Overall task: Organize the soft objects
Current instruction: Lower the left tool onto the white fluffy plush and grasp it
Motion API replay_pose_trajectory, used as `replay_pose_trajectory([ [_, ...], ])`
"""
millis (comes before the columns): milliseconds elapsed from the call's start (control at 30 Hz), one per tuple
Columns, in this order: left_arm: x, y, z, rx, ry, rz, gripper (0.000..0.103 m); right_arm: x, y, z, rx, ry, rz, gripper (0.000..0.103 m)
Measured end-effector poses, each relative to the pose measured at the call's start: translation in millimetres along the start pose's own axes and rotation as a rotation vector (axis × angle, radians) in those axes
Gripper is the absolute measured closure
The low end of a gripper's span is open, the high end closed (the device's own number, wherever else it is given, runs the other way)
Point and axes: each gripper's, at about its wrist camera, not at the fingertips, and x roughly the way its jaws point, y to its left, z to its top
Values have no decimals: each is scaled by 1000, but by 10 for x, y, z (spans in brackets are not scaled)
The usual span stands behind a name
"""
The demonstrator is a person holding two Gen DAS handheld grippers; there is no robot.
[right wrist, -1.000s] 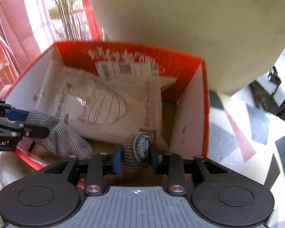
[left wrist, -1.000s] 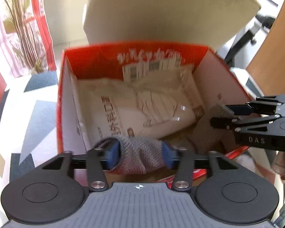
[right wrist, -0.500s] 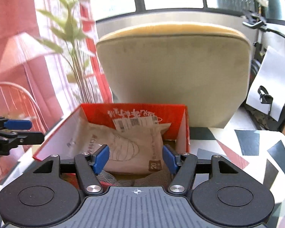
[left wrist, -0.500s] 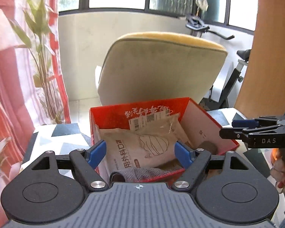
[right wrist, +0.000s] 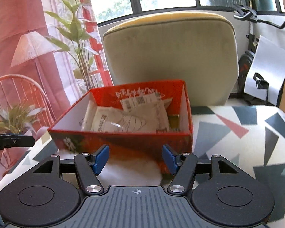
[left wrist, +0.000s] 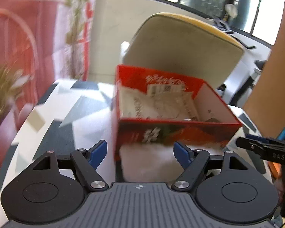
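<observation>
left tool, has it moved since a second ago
Yes. The left tool has pulled back and up out of the red box, letting go of the grey sock; it's now open, nearer than the box's front wall.

The right gripper (left wrist: pixel 266 149), seen at the edge of the left wrist view, bore pale letters that looked like "DAS". In the right wrist view, the left gripper (right wrist: pixel 11 141) showed the letters "AI" at the frame edge. The red box (right wrist: pixel 123 138) carried white Chinese script on its walls, too blurred to read. The barcode label (right wrist: pixel 140 101) and mask packet (right wrist: pixel 123 121) print were illegible.
</observation>
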Motion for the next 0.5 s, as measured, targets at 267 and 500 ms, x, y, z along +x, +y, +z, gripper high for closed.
replay_pose_trajectory([
  [267, 88, 220, -179, -125, 67, 47, 26, 66, -85, -247, 56, 67, -24, 44],
  [500, 192, 122, -314, -130, 118, 6, 26, 122, -90, -387, 36, 113, -44, 45],
])
